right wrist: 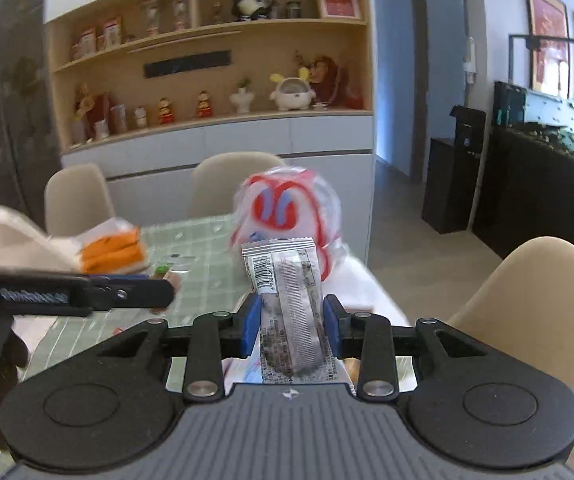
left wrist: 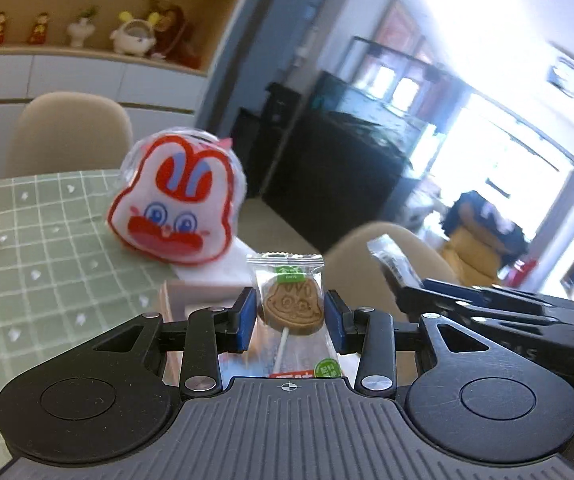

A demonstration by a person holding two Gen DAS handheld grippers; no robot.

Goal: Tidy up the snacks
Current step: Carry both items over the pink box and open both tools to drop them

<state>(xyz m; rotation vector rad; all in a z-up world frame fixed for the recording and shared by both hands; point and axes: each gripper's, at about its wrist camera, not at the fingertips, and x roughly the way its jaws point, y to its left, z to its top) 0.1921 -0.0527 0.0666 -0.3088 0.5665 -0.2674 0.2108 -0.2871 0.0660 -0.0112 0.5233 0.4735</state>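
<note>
Left claw (left wrist: 290, 314) clamps wrapped lollipop (left wrist: 291, 305); right claw (right wrist: 290, 322) clamps barcode-side snack bar (right wrist: 293, 312).

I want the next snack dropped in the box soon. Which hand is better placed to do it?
Left, probably. The left gripper holds the lollipop right over the box. The right gripper, holding the bar, sits beside it.
</note>
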